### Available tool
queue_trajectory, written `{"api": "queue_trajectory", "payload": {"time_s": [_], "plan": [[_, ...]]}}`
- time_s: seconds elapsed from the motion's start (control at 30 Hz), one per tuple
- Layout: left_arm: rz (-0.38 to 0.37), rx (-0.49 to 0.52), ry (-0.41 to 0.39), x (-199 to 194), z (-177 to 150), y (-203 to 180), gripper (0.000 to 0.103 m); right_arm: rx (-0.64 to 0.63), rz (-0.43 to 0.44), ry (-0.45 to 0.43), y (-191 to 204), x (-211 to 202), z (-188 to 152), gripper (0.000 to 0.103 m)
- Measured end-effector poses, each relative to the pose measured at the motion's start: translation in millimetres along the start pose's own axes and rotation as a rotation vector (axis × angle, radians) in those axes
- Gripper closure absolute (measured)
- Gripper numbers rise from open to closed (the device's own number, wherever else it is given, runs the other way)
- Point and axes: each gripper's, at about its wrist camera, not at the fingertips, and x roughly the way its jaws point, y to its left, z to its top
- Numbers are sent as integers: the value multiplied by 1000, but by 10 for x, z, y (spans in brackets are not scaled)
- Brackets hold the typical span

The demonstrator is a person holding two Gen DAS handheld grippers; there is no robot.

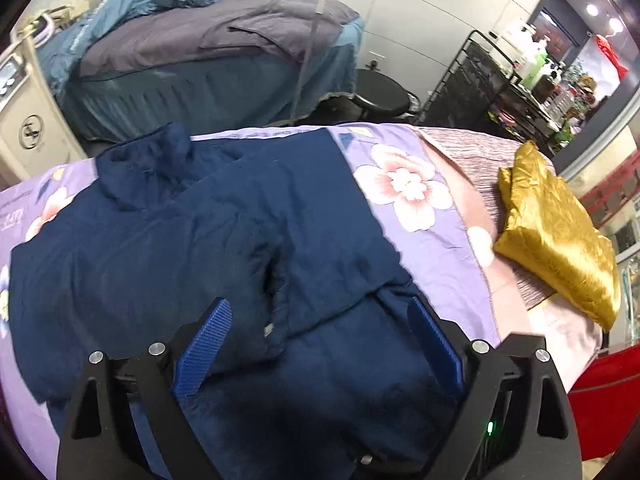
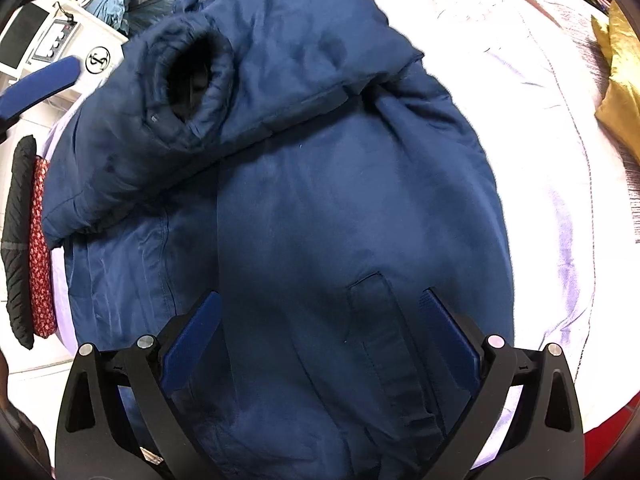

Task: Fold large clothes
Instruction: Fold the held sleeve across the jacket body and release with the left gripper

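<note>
A large navy blue jacket (image 1: pixel 200 232) lies spread on a bed with a lilac flowered sheet (image 1: pixel 404 184). One sleeve is folded across the jacket's body, its cuff (image 2: pixel 192 76) lying open. My left gripper (image 1: pixel 320 320) is open, just above the jacket near the folded sleeve's end, holding nothing. My right gripper (image 2: pixel 320 320) is open above the jacket's lower body (image 2: pixel 340 220), with a pocket flap (image 2: pixel 376 320) between its fingers. A blue finger (image 2: pixel 44 80) of the left gripper shows at the right wrist view's left edge.
A folded gold cloth (image 1: pixel 560 232) lies on the bed's right side, also in the right wrist view (image 2: pixel 620 92). Another bed with blue-grey covers (image 1: pixel 208 56), a white machine (image 1: pixel 24 112), a black stool (image 1: pixel 380 96) and a shelf cart (image 1: pixel 508 84) stand behind. Dark and red garments (image 2: pixel 32 240) hang at left.
</note>
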Motion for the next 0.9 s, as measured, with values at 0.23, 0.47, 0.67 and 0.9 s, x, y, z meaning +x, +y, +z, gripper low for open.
{"api": "queue_trajectory", "payload": {"time_s": [0.23, 0.47, 0.67, 0.9], "plan": [[133, -139, -28, -230, -404, 719, 15, -58, 5, -23, 228, -15, 135, 5], [295, -422, 34, -414, -1098, 1841, 15, -192, 111, -119, 742, -205, 509, 5], [348, -541, 47, -587, -1515, 2225, 15, -253, 79, -120, 1061, -106, 877, 27], [378, -541, 76, -617, -1775, 2311, 15, -306, -116, -44, 1205, 301, 1086, 34]]}}
